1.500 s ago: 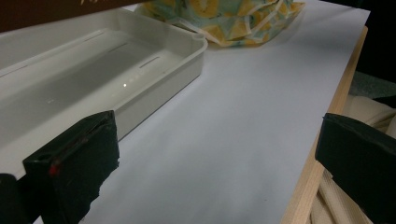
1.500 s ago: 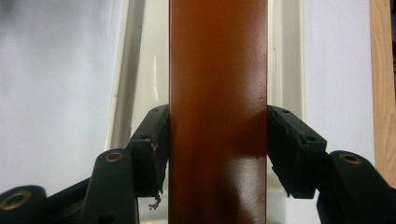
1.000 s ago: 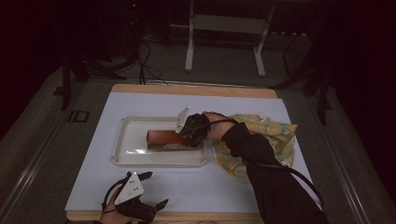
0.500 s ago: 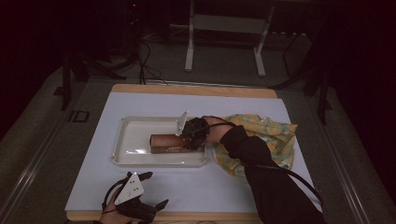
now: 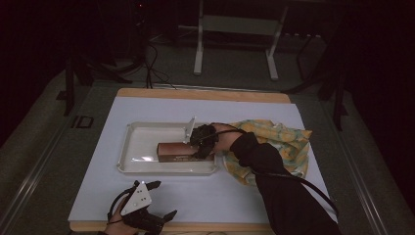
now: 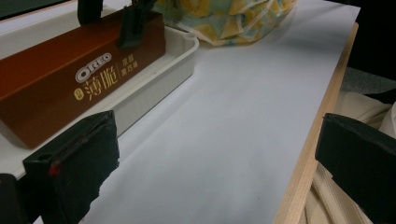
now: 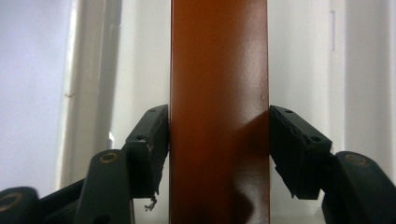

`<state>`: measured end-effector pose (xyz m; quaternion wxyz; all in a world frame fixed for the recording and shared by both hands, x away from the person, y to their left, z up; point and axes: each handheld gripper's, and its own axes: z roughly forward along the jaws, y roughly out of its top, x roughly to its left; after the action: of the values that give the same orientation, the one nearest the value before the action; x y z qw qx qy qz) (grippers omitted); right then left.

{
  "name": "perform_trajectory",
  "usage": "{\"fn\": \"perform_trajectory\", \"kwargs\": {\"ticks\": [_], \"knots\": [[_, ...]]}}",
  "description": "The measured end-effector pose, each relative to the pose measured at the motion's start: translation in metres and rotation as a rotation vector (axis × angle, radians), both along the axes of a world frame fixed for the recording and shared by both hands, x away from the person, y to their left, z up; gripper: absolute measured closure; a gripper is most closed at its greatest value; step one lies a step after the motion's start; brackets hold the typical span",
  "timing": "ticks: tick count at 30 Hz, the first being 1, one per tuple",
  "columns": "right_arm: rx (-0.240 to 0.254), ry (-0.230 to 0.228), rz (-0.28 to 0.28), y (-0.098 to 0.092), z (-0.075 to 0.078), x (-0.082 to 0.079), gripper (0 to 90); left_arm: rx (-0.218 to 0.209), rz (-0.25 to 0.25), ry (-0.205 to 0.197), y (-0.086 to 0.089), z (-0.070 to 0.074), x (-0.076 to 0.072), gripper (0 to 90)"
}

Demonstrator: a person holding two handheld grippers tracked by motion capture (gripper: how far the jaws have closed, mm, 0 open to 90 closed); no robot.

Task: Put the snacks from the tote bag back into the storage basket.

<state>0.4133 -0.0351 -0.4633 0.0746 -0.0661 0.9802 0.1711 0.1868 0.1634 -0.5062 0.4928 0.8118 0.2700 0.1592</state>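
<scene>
A: Anything new at the right hand-held gripper (image 5: 198, 147)?

B: Has just been opening its jaws; brown biscuit box (image 5: 173, 152) between them, pads drawn back to the box's two long sides, at most grazing, no longer clamping; so let go, by the look of the right gripper view.

A: And the box itself?

B: Lying flat on the floor of the white tray (image 5: 142, 134), in its right half, lengthwise along the tray; near end between the slackened jaws; upright on nothing, leaning on nothing.

A: Meaning for the job?

B: Probably the placing step done, or as good as; next likely a lift clear without dragging the box along; worth minding the close fit of pads to carton.

A: Compared with a second ago?

B: Then held a little higher and farther towards the tray's back edge, jaws clenched on it; half a second ago lower; now down on the tray floor and released; hand sunk slightly with it.

A: Other side?

B: Left hand-held gripper (image 5: 161, 200) parked at the near edge of the table (image 5: 195, 196), jaws wide apart, nothing between; same spot as before; yellow patterned cloth (image 5: 279, 142) bunched just right of the tray, unchanged.
</scene>
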Motion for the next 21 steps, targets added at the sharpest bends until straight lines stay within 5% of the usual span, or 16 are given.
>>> {"fn": "perform_trajectory", "kwargs": {"ticks": [6, 19, 21], "knots": [[-0.022, -0.003, -0.013, -0.001, 0.0, -0.003, 27.3, -0.001, 0.001, 0.0, 0.0, 0.0, 0.0, 0.0], [0.08, -0.006, -0.077, -0.024, 0.039, 0.002, 25.8, -0.004, 0.005, 0.0, 0.0, 0.0, 0.001, 0.0], [0.093, 0.008, -0.092, -0.031, 0.044, 0.002, 19.0, -0.004, 0.007, 0.001, 0.0, 0.0, 0.001, 0.0]]}}
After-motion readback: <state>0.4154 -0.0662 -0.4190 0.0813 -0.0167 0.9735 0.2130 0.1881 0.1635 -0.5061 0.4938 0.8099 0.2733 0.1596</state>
